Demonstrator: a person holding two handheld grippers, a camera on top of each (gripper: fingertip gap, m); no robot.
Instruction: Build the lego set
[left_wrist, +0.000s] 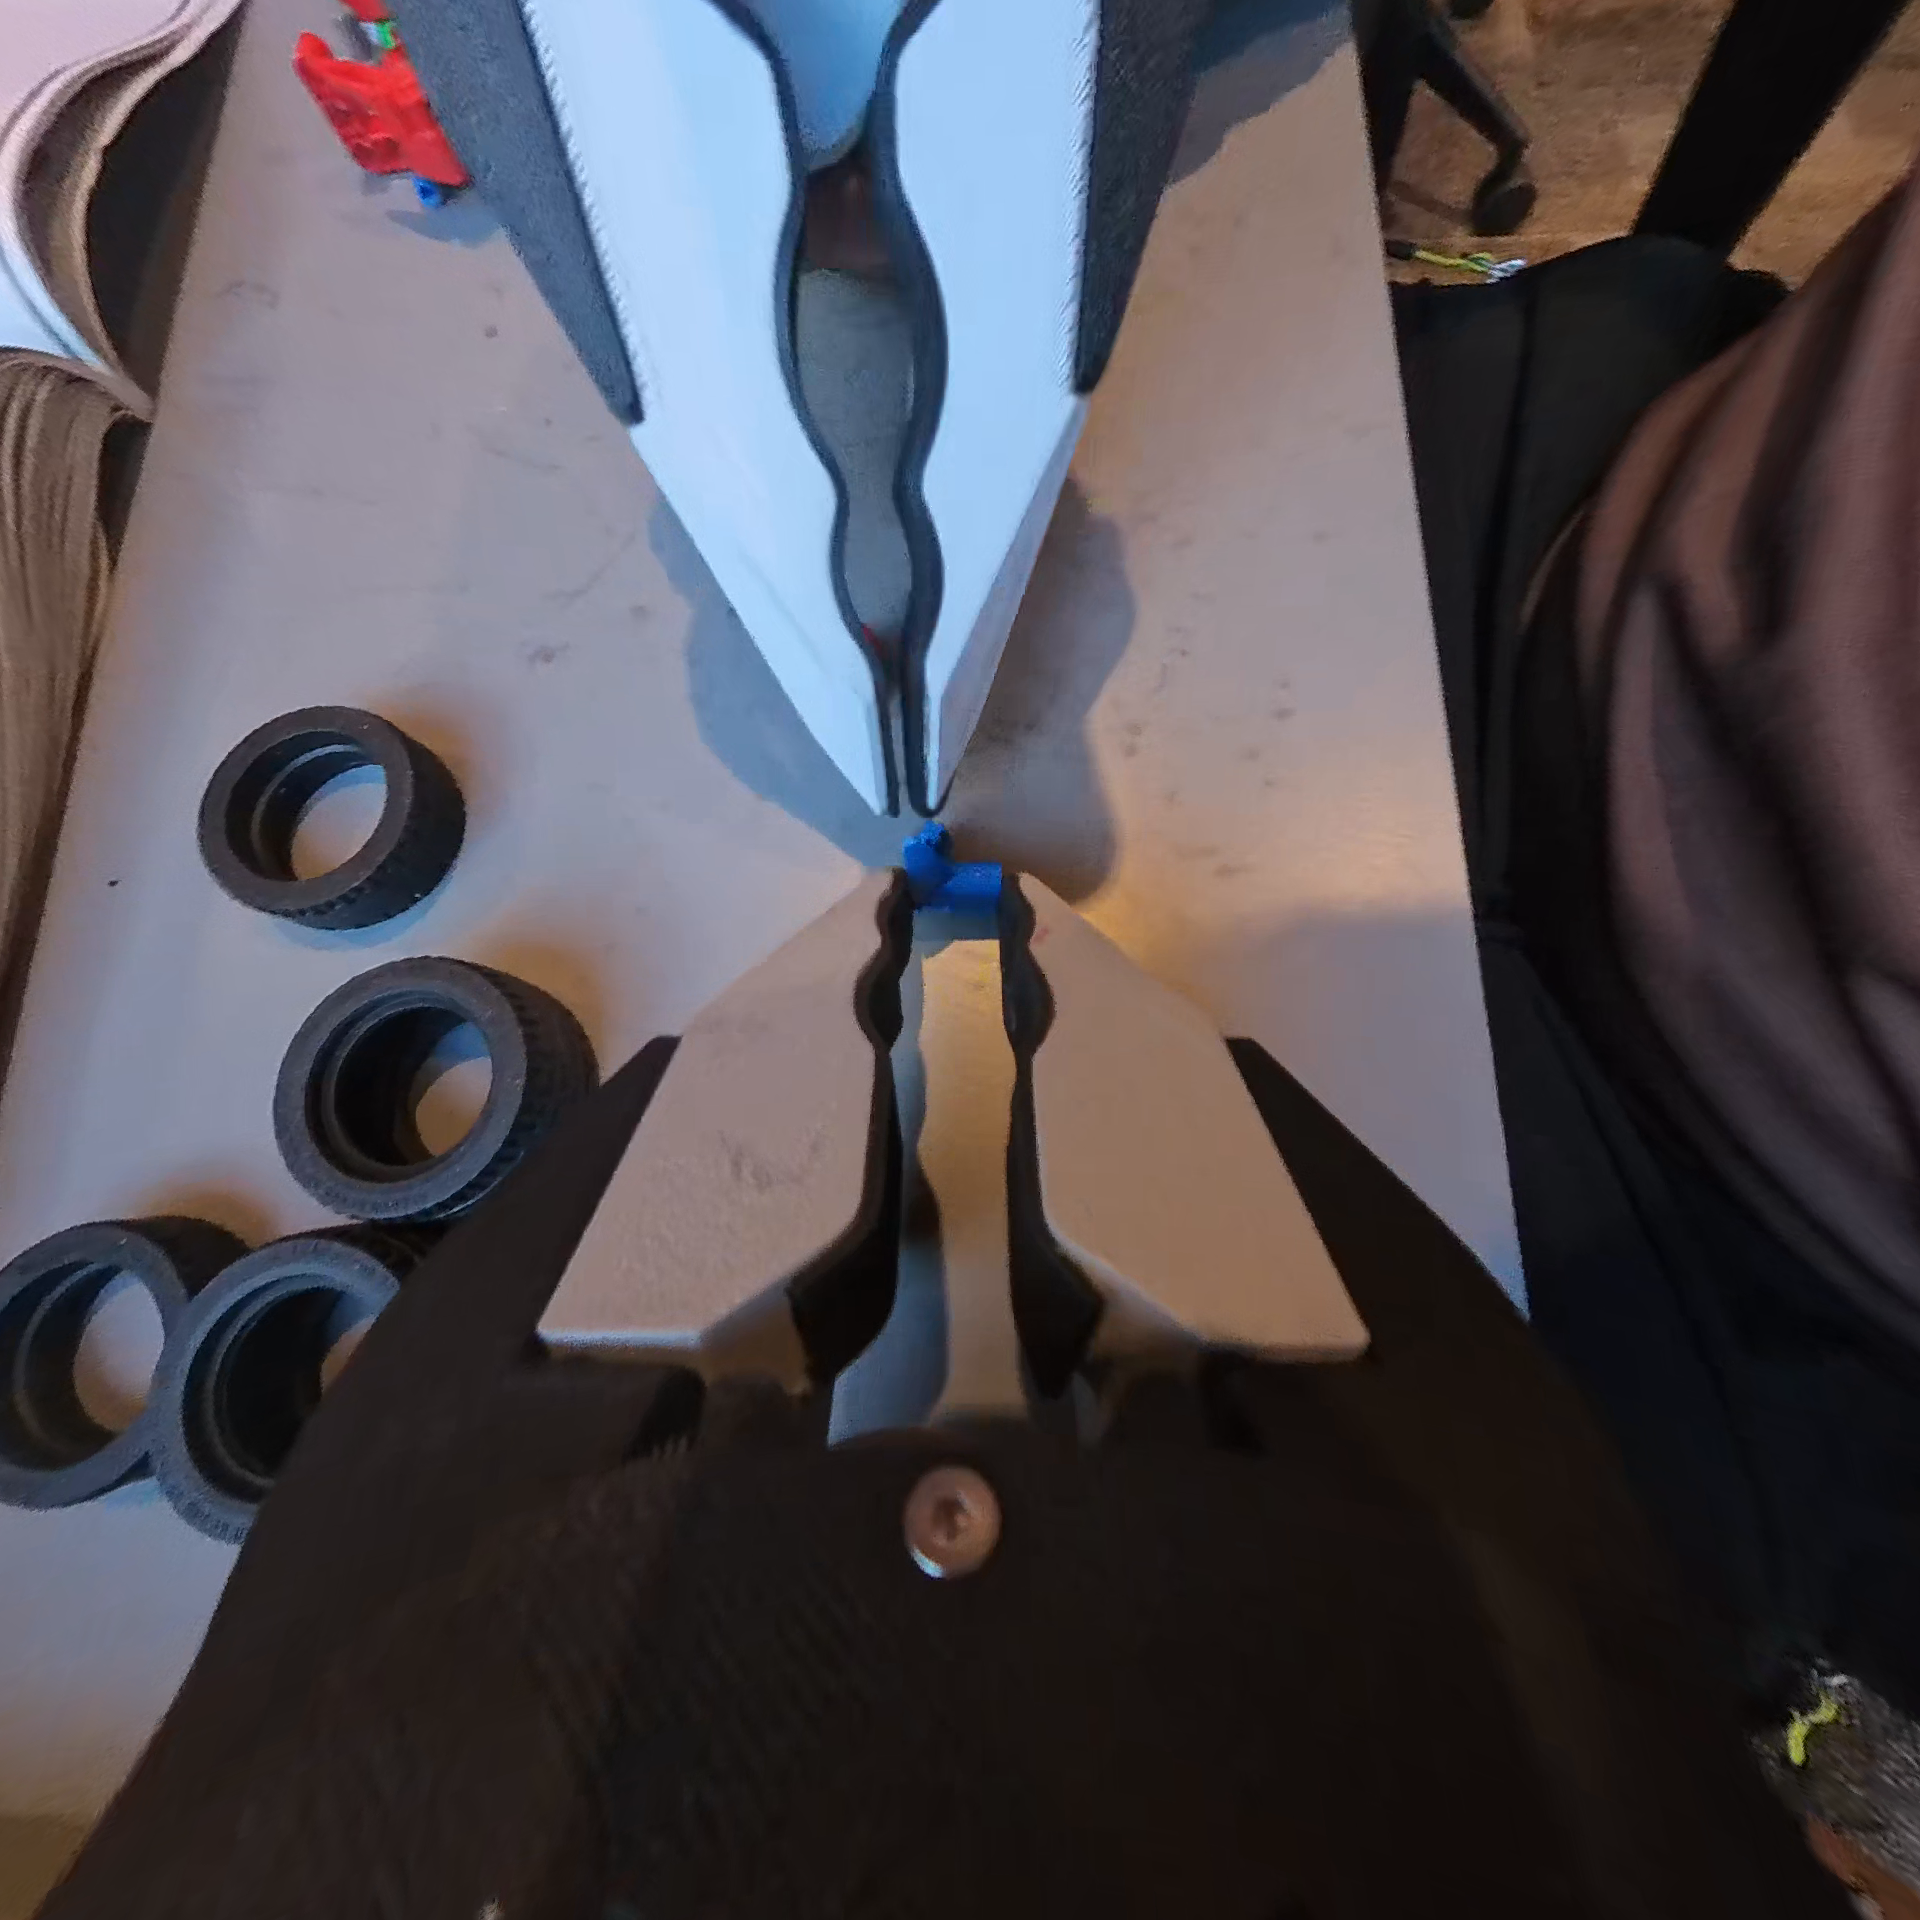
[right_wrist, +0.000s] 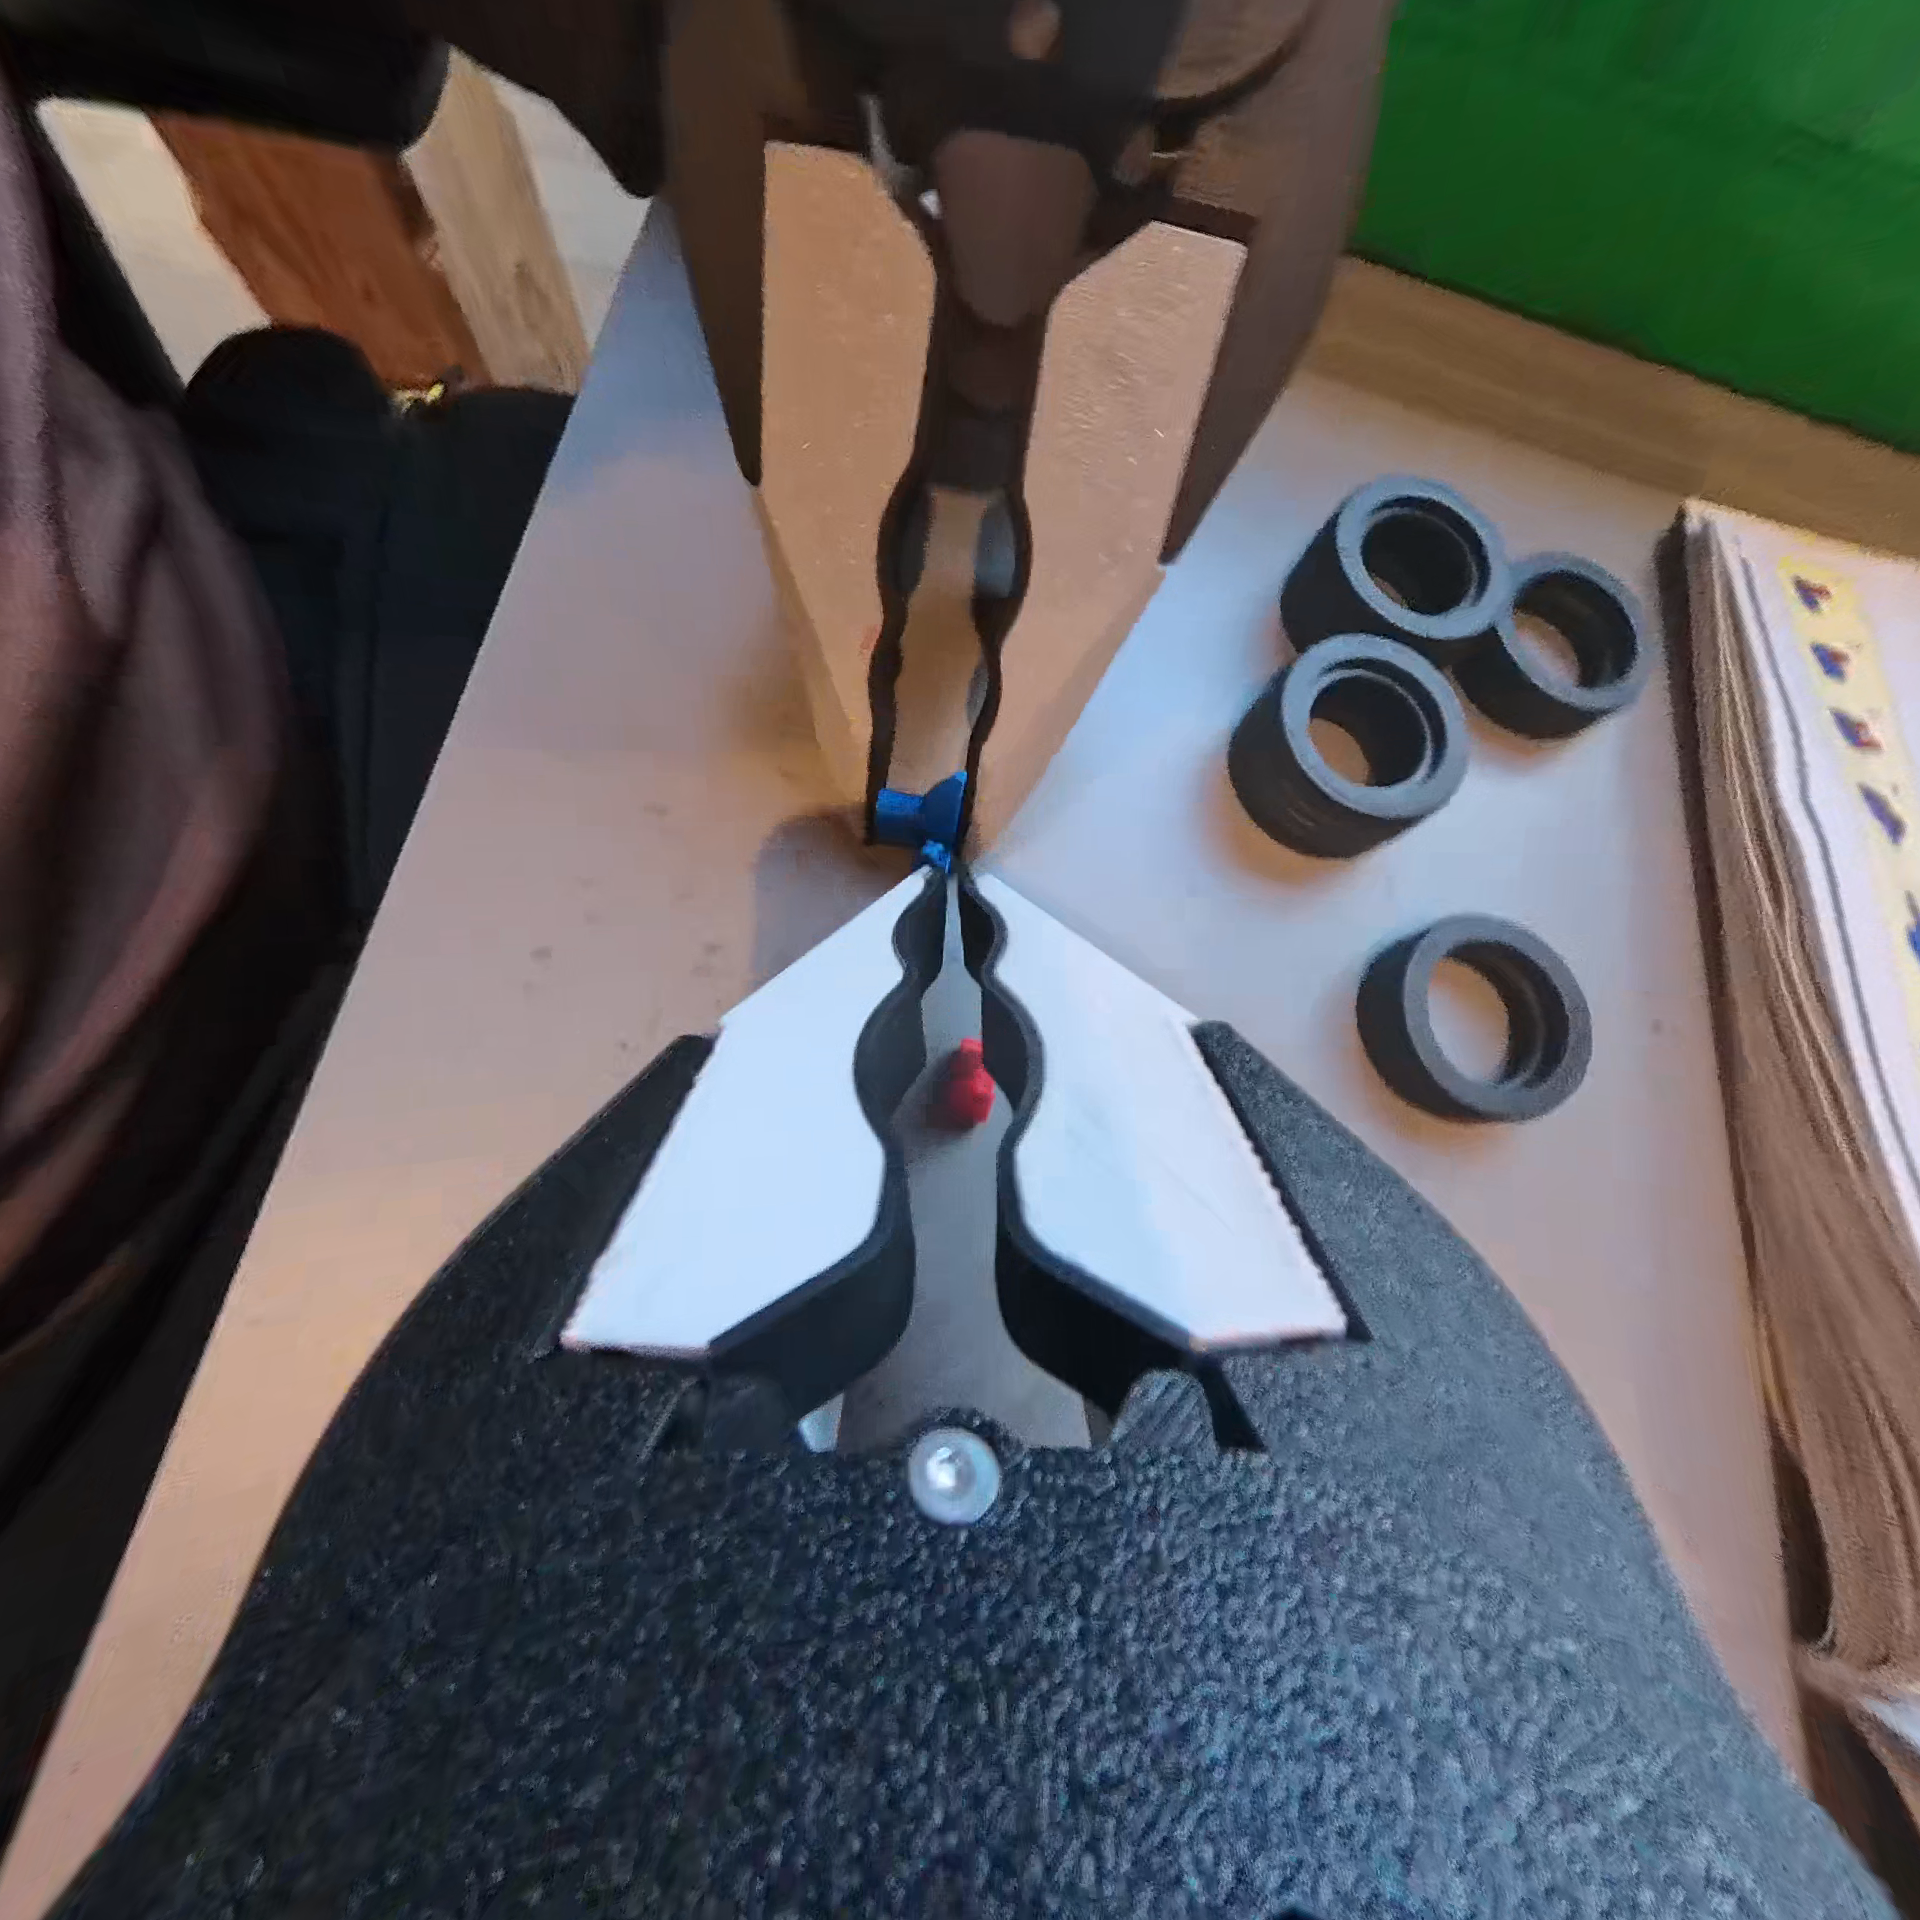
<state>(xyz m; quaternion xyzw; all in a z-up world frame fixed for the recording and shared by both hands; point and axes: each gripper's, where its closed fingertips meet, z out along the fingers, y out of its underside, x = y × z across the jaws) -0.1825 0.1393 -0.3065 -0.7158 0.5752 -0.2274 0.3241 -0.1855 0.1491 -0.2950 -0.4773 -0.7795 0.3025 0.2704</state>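
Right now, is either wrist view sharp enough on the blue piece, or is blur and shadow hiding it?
Left wrist view: blue piece fairly sharp, warm light, edges smeared. Right wrist view: blue piece readable, background blurred, left gripper dark.

This looks like an office or lab workroom. A plain pale counter (left_wrist: 416, 520), scuffed and marked, stands on a wood-look floor (left_wrist: 1621, 125), with the wheeled base of an office chair (left_wrist: 1475, 156) beyond its edge. A green wall panel (right_wrist: 1662, 187) rises behind, and loose wires (left_wrist: 1455, 262) lie on the floor.
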